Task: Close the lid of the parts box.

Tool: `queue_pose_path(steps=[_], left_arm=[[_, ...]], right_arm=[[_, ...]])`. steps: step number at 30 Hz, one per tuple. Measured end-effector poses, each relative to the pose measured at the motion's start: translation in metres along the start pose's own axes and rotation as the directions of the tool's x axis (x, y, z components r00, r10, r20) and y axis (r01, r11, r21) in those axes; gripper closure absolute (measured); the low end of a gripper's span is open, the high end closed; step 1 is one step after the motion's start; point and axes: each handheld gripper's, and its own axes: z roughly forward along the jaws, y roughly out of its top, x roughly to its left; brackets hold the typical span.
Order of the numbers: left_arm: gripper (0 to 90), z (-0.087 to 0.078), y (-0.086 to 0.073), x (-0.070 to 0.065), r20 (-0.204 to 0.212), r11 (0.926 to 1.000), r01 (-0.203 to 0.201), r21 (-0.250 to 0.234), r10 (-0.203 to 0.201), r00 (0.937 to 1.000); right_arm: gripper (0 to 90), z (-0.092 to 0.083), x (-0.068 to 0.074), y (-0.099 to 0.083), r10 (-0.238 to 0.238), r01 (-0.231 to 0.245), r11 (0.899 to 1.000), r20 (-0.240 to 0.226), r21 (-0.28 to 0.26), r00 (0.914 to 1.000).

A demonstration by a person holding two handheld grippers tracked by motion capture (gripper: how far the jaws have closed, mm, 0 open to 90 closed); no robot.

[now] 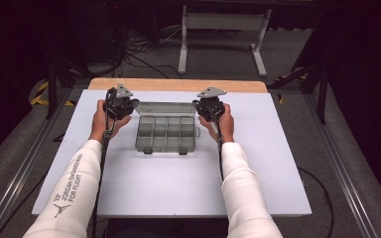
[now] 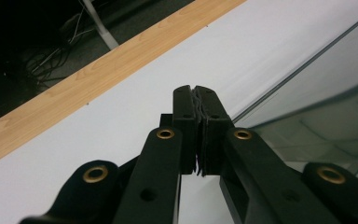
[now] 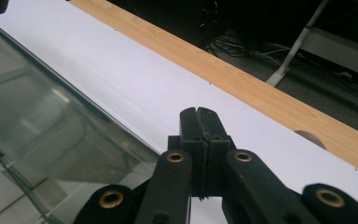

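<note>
Clear box (image 1: pixel 166 131) sits mid-table on the white sheet (image 1: pixel 144 183), lid (image 1: pixel 164 108) open and tilted toward the far edge. Left gripper (image 1: pixel 129 105) at the lid's left end, right gripper (image 1: pixel 202 105) at its right end. Both jaws pressed together, nothing between them.

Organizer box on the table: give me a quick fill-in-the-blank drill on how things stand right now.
1. The clear organizer box has its lid standing ____.
2. The left hand-held gripper has its jaws ____.
3. The right hand-held gripper holds ____ between its jaws.
4. The box rests on a ____ table.

Missing words: open; shut; nothing; white
</note>
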Motion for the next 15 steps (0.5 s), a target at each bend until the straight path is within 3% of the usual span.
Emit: queue_pose_path(steps=[15], left_arm=[[87.2, -0.022, -0.004, -0.008, 0.013, 0.9988, -0.046, -0.018, 0.046, 0.9988]], right_arm=[[90.0, -0.015, 0.004, -0.001, -0.039, 0.037, 0.999, -0.054, -0.032, 0.9978]])
